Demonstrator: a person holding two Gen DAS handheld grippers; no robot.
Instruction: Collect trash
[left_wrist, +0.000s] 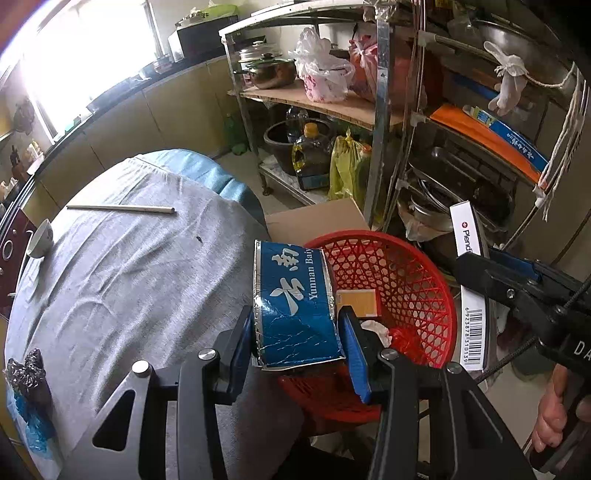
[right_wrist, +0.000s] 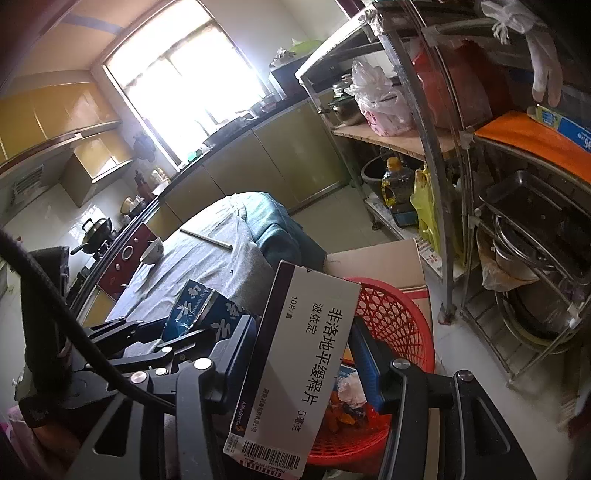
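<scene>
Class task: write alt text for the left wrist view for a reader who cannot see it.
The left gripper clamps a crumpled blue box at the edge of a red basket holding some trash. At right, the right gripper holds a white medicine box; a grey-clothed table lies left.

The left claw (left_wrist: 299, 354) grips a crumpled blue carton (left_wrist: 295, 306) at the red basket (left_wrist: 413, 266) rim, apparently above the worktop (left_wrist: 129, 266) edge.

Bright window (right_wrist: 184, 74), yellow cabinets (right_wrist: 266, 162), steel shelving (left_wrist: 380, 122), grey-clothed table (left_wrist: 129, 266), pale floor (right_wrist: 461, 343).
</scene>
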